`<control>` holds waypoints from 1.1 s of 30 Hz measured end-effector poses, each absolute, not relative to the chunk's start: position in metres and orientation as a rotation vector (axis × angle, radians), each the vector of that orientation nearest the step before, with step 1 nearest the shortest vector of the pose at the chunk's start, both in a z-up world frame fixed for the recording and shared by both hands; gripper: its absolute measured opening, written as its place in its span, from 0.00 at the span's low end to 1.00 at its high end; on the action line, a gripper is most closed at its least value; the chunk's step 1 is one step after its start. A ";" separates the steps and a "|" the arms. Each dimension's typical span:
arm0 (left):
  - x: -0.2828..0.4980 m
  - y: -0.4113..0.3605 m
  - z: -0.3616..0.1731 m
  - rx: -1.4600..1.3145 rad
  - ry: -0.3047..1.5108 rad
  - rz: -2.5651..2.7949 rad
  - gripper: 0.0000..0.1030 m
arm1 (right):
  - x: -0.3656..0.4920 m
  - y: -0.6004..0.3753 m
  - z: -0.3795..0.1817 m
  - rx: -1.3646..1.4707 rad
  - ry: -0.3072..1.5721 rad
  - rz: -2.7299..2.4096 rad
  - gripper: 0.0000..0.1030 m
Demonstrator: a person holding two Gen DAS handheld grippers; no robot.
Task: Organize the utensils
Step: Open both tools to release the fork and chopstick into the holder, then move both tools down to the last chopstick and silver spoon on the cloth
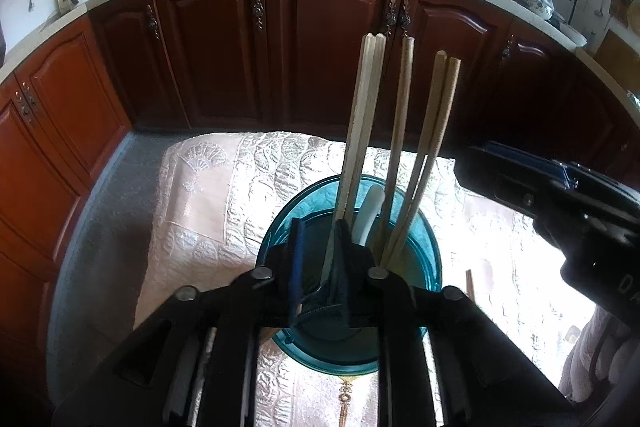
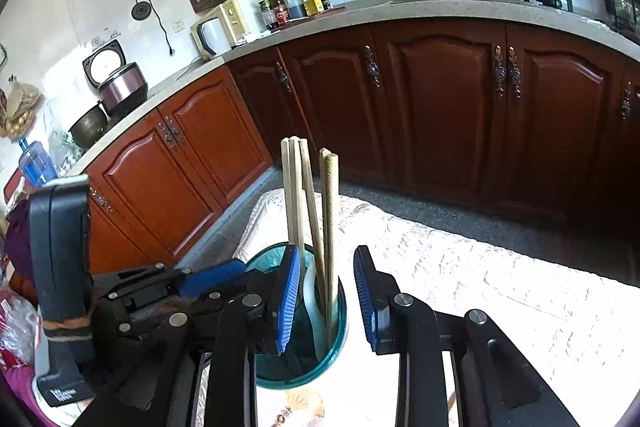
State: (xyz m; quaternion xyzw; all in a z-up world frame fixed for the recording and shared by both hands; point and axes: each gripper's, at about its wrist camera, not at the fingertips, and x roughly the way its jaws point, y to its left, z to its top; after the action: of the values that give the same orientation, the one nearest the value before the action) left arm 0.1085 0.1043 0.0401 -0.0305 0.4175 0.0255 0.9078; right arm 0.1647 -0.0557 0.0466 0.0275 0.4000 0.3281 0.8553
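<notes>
Left wrist view
Cup [image 1: 420, 243]: teal, see-through, standing on the quilted cloth [image 1: 224, 187]; I take it as the landmark for everything else.
Chopsticks [image 1: 362, 131]: five pale sticks upright inside the cup, tops fanned apart. They lean on the rim because nothing else props them.
Spoon [image 1: 370, 211]: white handle, inside the cup among the sticks.
My left gripper [image 1: 318, 259]: directly above the cup mouth, jaws a little apart. One stick runs up between them, but I cannot see a pad pressing it, so I judge it let go.
Why here: I think I am over the cup because the sticks belong in it.
Stray stick [image 1: 470, 285]: a brown end just right of the cup, on the cloth; possibly one more utensil to collect.
Hidden: my own fingers cover the cup's near rim and the sticks' lower ends; the cloth at right is bleached out by glare.

Right wrist view
My right gripper [image 2: 327, 297]: straddling the cup [image 2: 340, 331], blue pads [image 2: 290, 303] parted, sticks [image 2: 330, 211] and spoon [image 2: 310, 291] in the gap, nothing pinched.
Left gripper [image 2: 224, 279]: just left of the cup, its tips blocked by my left pad.
Hidden: the cup's base sits behind my fingers; the stray stick is not visible here.
</notes>
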 end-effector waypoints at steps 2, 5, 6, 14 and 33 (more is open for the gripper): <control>0.106 0.103 0.043 -0.067 0.851 0.047 0.26 | 0.164 -0.057 0.047 0.061 0.844 0.688 0.27; 0.101 0.101 0.049 -0.064 0.837 0.044 0.31 | 0.161 -0.062 0.048 0.067 0.849 0.678 0.29; 0.099 0.100 0.051 -0.063 0.832 0.043 0.32 | 0.160 -0.063 0.049 0.067 0.848 0.676 0.29; 0.083 0.099 0.065 -0.068 0.798 0.045 0.41 | 0.143 -0.076 0.058 0.067 0.830 0.655 0.31; 0.032 0.052 0.071 -0.106 0.816 -0.113 0.51 | 0.090 -0.151 0.040 0.048 0.897 0.524 0.37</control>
State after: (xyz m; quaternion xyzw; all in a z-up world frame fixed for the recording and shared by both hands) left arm 0.0320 0.0522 0.0710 -0.0517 0.3963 -0.0550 0.9150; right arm 0.0896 -0.1513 0.0401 0.0228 0.4284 0.2504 0.8679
